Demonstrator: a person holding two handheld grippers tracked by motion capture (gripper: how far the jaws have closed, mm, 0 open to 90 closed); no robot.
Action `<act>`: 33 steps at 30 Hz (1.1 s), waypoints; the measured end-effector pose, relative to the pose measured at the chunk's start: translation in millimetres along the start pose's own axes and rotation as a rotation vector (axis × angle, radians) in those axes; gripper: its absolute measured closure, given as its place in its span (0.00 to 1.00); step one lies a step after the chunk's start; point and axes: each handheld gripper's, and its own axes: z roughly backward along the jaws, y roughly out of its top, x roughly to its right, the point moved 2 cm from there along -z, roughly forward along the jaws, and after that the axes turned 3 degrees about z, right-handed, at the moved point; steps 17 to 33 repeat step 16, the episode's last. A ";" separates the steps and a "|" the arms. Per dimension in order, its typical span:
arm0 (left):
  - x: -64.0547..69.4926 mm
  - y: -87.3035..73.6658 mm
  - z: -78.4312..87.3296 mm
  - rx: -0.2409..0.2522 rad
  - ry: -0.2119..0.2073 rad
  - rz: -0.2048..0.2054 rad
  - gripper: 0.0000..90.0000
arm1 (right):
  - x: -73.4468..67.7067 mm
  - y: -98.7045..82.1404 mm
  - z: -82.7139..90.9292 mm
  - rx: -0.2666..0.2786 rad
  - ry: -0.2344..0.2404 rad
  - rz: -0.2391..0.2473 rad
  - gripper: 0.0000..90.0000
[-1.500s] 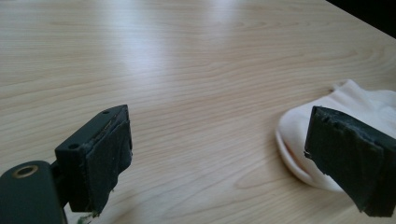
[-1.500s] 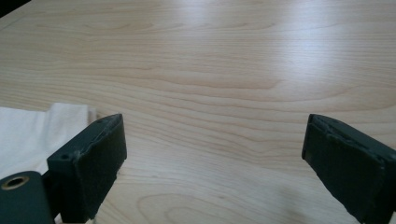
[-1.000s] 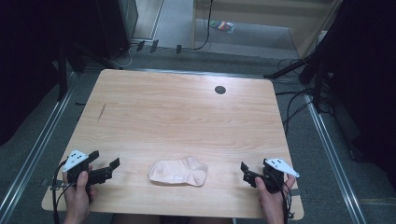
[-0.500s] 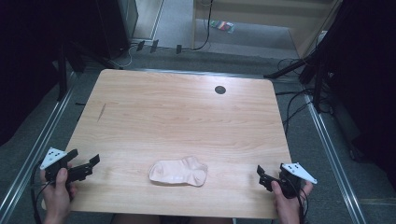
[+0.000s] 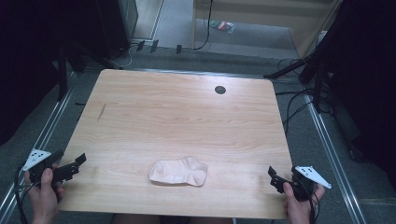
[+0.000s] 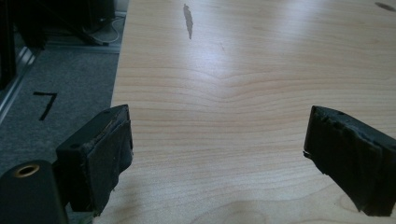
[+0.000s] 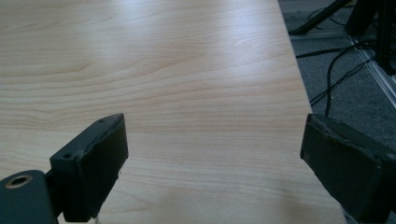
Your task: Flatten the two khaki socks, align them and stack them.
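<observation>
Both grippers (image 5: 77, 163) (image 5: 275, 179) farther from sock (image 5: 179, 171)

A pale pink ankle sock (image 5: 179, 171) lies flat on the table (image 5: 177, 112), near its front edge and about midway between the left and right sides. It stretches sideways, its rounded toe end at the left and its rumpled, slightly bunched cuff at the right. Nothing touches it.
</observation>
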 end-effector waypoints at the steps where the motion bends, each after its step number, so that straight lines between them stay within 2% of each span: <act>1: -0.5 -0.6 -0.8 -0.004 -0.012 0.012 0.09 | 1.7 -0.1 0.3 0.001 -0.002 -0.016 0.09; 3: -0.7 -1.1 -2.4 -0.002 -0.019 0.017 0.09 | 4.2 -0.8 -0.5 0.003 0.007 -0.036 0.09; 33: 1.2 -1.6 -4.7 -0.004 -0.027 0.016 0.09 | 3.3 -2.6 -1.9 -0.006 0.006 -0.047 0.09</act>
